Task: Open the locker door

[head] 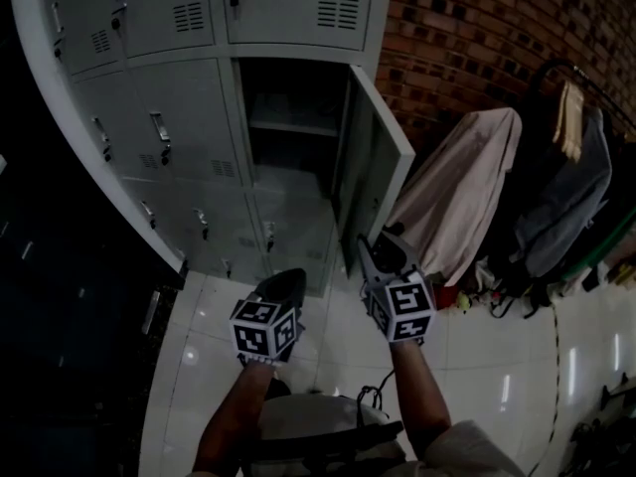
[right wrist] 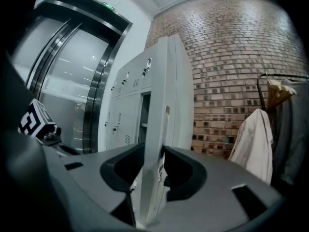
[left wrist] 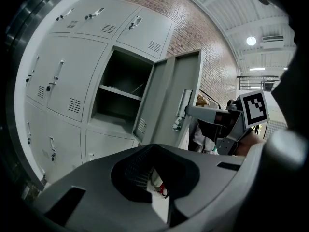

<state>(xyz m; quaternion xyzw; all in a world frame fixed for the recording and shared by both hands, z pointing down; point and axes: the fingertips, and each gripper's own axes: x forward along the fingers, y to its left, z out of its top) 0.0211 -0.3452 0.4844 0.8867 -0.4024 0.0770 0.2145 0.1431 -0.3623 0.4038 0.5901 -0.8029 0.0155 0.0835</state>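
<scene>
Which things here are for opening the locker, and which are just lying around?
For the job: locker door; right gripper, its fingers on the door's edge; locker bank.
Just around: left gripper, holding nothing; white coat; hanging dark clothes; brick wall.

Clear from the near left into the open compartment (head: 288,87), above its shelf (head: 293,126); barred on the right by the swung-out locker door (head: 373,157), with hanging coats (head: 465,187) crowding the far right.
</scene>
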